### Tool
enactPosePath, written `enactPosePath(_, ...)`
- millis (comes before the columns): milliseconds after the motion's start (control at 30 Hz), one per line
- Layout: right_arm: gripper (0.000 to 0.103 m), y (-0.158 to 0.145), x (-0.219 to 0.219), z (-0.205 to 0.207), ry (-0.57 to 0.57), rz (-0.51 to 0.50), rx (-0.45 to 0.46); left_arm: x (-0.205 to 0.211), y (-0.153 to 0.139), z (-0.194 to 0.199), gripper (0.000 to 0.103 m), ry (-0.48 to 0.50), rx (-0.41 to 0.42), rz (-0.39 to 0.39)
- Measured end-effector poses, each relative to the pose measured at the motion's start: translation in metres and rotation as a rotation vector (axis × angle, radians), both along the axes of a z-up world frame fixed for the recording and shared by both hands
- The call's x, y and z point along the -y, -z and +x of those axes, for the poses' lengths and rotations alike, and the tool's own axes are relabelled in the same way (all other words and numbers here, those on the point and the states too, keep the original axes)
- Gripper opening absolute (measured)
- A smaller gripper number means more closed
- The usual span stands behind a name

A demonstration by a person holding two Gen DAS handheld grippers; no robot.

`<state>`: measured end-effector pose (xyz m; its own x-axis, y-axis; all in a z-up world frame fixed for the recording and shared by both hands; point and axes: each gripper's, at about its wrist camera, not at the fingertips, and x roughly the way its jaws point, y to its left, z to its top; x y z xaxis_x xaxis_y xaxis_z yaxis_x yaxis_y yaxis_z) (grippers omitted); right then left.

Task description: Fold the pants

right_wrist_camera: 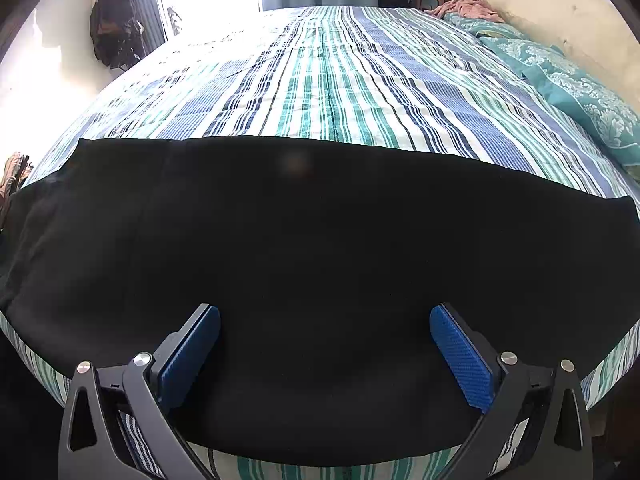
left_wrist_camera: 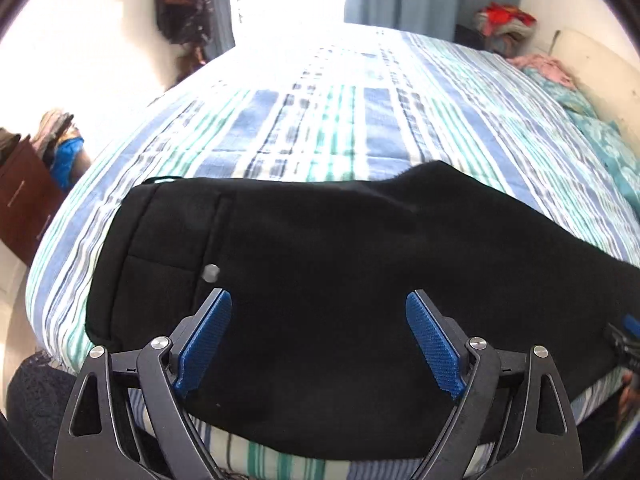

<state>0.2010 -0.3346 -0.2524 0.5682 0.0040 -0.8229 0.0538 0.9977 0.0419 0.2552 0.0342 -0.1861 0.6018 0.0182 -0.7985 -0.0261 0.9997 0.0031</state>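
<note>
Black pants [left_wrist_camera: 320,264] lie flat across the near edge of the striped bed [left_wrist_camera: 340,120], waistband and a small metal button [left_wrist_camera: 211,273] at the left. My left gripper [left_wrist_camera: 319,308] is open and empty, fingers spread just above the waist end. In the right wrist view the pants [right_wrist_camera: 320,248] stretch sideways, leg end at the right. My right gripper [right_wrist_camera: 325,320] is open and empty above the near hem side. A bit of the right gripper [left_wrist_camera: 626,340] shows at the left view's right edge.
The striped bedsheet [right_wrist_camera: 340,80] extends far behind the pants. A teal floral blanket [right_wrist_camera: 580,92] and pink clothes [right_wrist_camera: 468,7] lie at the far right by the wall. A brown dresser [left_wrist_camera: 24,196] stands left of the bed. Dark bags [right_wrist_camera: 112,20] hang by the curtained window.
</note>
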Motion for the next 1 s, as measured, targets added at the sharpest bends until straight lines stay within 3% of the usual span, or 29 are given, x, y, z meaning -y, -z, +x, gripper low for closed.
enactPosePath(67,0.103,0.000,0.000,0.000,0.000,0.000,0.001,-0.012,0.014,0.010,0.091,-0.050,-0.038,0.020)
enactPosePath(133,0.103,0.000,0.000,0.000,-0.001,-0.001,0.003,-0.019,0.033,0.013,0.092,-0.074,-0.077,0.087)
enactPosePath(200,0.103,0.000,0.000,0.000,-0.001,-0.001,0.004,-0.023,0.042,0.007,0.099,-0.060,-0.051,0.126)
enactPosePath(533,0.103,0.000,-0.001,-0.001,-0.001,-0.002,0.005,-0.022,0.027,-0.001,0.098,-0.080,-0.040,0.086)
enactPosePath(767,0.103,0.000,-0.001,-0.001,0.000,-0.002,0.005,0.021,0.003,-0.014,0.098,0.044,0.030,0.038)
enactPosePath(1000,0.103,0.000,0.000,-0.001,-0.002,-0.002,0.008,0.037,0.041,-0.014,0.099,0.090,-0.066,0.070)
